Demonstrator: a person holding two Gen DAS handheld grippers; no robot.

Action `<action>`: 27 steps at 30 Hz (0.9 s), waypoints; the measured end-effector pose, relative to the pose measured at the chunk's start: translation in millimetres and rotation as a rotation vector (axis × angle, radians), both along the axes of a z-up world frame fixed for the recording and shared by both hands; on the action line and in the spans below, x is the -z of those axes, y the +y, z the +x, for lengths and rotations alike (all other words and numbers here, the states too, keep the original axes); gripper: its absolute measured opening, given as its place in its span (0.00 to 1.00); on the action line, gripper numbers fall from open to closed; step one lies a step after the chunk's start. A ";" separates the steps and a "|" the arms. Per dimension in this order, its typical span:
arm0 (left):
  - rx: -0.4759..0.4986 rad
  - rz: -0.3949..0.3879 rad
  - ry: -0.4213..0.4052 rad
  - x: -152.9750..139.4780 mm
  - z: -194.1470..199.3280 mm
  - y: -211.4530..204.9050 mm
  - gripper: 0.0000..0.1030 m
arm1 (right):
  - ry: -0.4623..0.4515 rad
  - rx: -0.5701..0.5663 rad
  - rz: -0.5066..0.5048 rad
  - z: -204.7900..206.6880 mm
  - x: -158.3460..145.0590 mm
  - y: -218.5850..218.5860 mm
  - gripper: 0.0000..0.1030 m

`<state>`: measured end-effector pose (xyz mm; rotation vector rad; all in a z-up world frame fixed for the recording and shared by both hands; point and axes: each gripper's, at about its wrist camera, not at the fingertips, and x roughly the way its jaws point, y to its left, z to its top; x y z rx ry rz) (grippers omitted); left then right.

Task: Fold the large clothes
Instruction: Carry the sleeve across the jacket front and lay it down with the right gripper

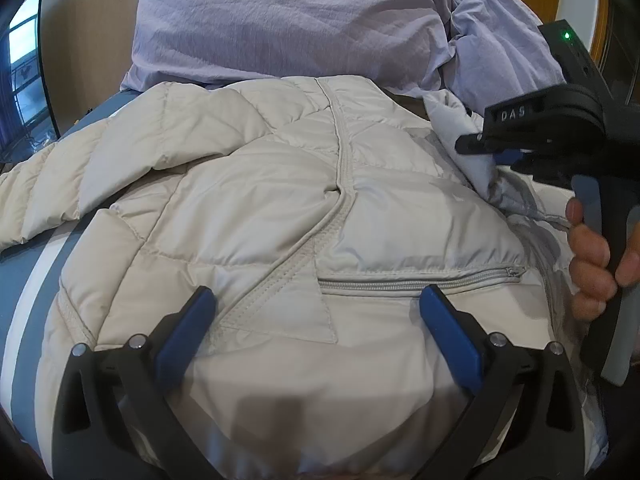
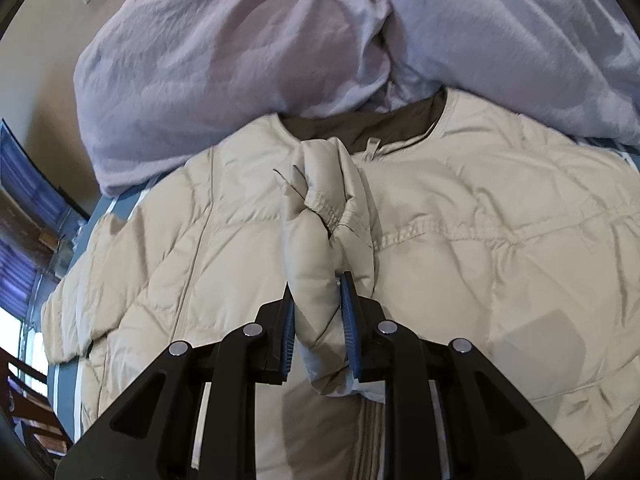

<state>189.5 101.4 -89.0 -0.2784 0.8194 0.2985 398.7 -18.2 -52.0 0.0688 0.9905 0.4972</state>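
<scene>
- Bedding fills the background of the left wrist view: a lilac duvet heaped at the far end of a blue-and-white striped bed sheet, with the cream puffer jacket spread face-up across the bed.
- Left gripper hovers over the jacket's lower front, just beside the pocket zip; its jaws stand wide apart and grasp nothing.
- Right gripper, in a person's hand, is at the jacket's right edge, with pale fabric bunched at its tips.
- From the right wrist view the same duvet lies beyond the collar, and the jacket covers the bed.
- Right gripper is clenched on the sleeve cuff, the padded sleeve squeezed between the pads.
- Judged by its look, the jacket is light, soft and springy, with a smooth shell that may slip.
- Stitched seams, cuffs and hems likely give the surest hold; puffed panels would squash and creep free.
</scene>
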 end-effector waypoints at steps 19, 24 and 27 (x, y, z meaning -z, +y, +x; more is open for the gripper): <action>0.000 0.000 0.000 0.5 -0.1 0.5 0.98 | -0.152 0.107 -0.047 -5.1 -41.7 -55.8 0.66; 0.000 0.001 0.001 0.6 -0.1 0.5 0.98 | -0.153 0.258 -0.133 14.2 -31.0 -89.5 0.70; 0.000 0.000 0.000 0.6 -0.1 0.6 0.98 | -0.113 0.277 -0.154 21.4 -17.3 -90.0 0.78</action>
